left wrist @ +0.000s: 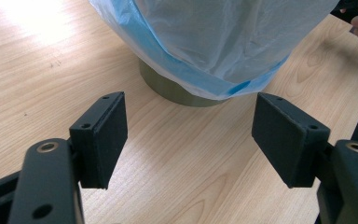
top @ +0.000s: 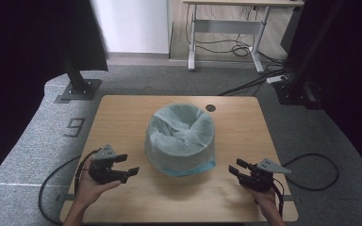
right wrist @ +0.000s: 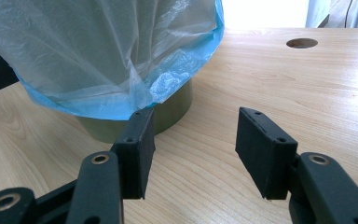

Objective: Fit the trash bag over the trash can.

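Step in hand: as I judge it, both grippers are lining up on the bin (top: 180,140) to take hold of the bag (top: 181,129) that lines it and hangs down over its outside.
Bin: a round olive-green bin standing upright in the middle of the desk (top: 122,113); its bare lower wall (left wrist: 177,91) shows under the bag's edge.
Bag: thin, pale, with a blue hem (right wrist: 121,111); it is folded over the rim, drapes most of the way down the outside, and sags into the bin's mouth on top.
Left gripper: the left gripper (top: 128,165) sits low at the bin's left side, jaws spread wide with nothing between them. In the left gripper view the hem (left wrist: 200,79) hangs ahead of the jaws, apart from both pads.
Right gripper: the right gripper (top: 236,169) sits low at the bin's right side, jaws parted and empty. In the right gripper view the hem reaches down just above one pad (right wrist: 137,151); I cannot tell whether it touches.
How to do it well: aim at the loose hem rather than the hard wall. Slide one pad under the film and one outside it. Close only once plastic lies between the pads. Work both sides evenly so the light bin does not tip or slide.
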Motion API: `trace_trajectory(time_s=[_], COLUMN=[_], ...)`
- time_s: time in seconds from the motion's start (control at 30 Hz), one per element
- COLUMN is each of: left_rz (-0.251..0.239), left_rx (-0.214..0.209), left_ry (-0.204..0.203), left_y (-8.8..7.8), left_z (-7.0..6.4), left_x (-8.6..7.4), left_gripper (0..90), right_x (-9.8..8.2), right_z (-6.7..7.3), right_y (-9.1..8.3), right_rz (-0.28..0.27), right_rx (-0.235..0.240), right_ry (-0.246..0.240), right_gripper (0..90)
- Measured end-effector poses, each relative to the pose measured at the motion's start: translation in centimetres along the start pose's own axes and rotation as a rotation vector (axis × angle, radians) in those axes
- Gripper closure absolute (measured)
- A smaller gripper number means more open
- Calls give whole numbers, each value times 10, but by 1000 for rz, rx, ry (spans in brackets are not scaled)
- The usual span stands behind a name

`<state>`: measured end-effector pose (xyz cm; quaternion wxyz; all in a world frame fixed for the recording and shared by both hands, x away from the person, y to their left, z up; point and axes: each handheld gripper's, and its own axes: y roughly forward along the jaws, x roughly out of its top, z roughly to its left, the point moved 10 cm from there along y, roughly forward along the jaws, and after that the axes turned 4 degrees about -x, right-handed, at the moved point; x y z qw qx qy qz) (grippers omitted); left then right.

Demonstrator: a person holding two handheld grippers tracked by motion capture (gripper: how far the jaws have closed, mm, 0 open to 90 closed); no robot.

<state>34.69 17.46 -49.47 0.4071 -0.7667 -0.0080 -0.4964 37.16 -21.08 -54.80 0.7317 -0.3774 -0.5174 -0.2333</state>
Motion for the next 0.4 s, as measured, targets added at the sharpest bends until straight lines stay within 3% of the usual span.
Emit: trace_trajectory(time_s=[0.4], left_rz=[6], left_rx=[-1], left_ry=[-11], left_y=[5], left_z=[4], left_x=[-1], left_gripper=[269], right_x=[0], right_z=[-2], right_y=[2], right_rz=[-5], right_rx=[-13], right_ry=[4], right_gripper=[455])
